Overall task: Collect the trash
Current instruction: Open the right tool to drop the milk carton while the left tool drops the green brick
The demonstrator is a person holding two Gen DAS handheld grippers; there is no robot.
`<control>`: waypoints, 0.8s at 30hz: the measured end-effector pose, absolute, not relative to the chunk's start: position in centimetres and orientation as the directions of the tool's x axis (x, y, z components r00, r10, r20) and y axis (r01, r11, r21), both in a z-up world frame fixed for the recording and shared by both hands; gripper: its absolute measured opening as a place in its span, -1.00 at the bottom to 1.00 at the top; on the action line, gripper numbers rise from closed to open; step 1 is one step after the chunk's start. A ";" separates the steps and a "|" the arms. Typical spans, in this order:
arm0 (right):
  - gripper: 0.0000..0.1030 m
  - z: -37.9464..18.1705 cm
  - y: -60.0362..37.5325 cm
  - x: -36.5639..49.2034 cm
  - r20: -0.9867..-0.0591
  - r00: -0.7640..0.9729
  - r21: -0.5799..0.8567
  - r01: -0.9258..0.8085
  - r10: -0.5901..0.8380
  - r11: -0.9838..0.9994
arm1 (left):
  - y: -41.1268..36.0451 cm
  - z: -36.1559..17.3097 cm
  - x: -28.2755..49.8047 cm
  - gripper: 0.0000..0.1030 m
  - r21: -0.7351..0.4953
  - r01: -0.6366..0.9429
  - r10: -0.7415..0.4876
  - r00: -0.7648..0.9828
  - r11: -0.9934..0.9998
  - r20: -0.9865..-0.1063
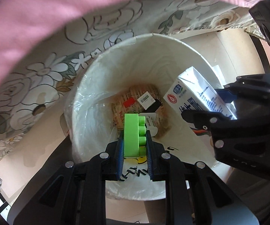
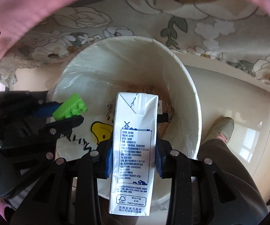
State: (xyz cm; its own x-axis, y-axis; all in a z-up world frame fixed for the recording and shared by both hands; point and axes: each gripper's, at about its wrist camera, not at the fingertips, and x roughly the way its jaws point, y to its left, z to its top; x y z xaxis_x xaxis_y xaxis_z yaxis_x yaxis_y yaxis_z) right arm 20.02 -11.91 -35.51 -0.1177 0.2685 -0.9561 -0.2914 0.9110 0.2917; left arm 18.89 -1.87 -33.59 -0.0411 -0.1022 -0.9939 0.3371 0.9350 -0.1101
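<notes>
left hand-held gripper [image 1: 134, 146] clamps studded green plastic brick [image 1: 134, 135], right hand-held gripper [image 2: 134, 161] grips boxy milk carton [image 2: 133, 150] over lined bin [image 2: 189, 86].

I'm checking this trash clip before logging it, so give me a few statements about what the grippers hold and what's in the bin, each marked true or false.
1. The left gripper is shut on the green toy brick. True.
2. The right gripper is open and holds nothing. False: it clamps the milk carton.
3. Both items hang over the white bin. True.
4. The bin has nothing inside. False: printed paper packaging lies at the bottom.
</notes>
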 end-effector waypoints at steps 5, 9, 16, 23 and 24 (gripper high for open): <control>-0.29 -36.9 -11.8 20.1 -0.962 -0.112 0.270 -0.292 0.248 0.917 | -2.0 -35.1 19.1 -0.56 -0.122 0.330 -0.109 -0.058 0.936 -0.992; -0.29 -37.6 -11.7 20.3 -0.965 -0.100 0.263 -0.289 0.244 0.921 | -2.0 -36.4 19.4 -0.56 -0.126 0.310 -0.108 -0.075 0.942 -0.991; -0.28 -38.6 -11.3 20.4 -0.970 -0.087 0.242 -0.312 0.227 0.919 | -2.0 -37.7 20.0 -0.55 -0.127 0.310 -0.104 -0.089 0.942 -0.991; -0.28 -39.1 -9.7 19.8 -0.983 -0.053 0.184 -0.375 0.178 0.908 | -1.3 -38.5 20.3 -0.47 -0.119 0.265 -0.095 -0.101 0.957 -0.990; -0.27 -39.2 -9.6 19.7 -0.986 -0.047 0.167 -0.386 0.161 0.907 | -1.3 -38.6 20.3 -0.38 -0.107 0.263 -0.082 -0.104 0.959 -0.991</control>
State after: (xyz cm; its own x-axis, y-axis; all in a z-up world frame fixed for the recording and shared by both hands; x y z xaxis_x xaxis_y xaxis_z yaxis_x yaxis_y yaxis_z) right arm 19.70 -9.58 -39.20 -0.0470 0.1614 -0.9858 -0.3859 0.9073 0.1669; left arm 20.33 -1.28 -38.60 -0.1045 -0.0822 -0.9911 0.2629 0.9589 -0.1072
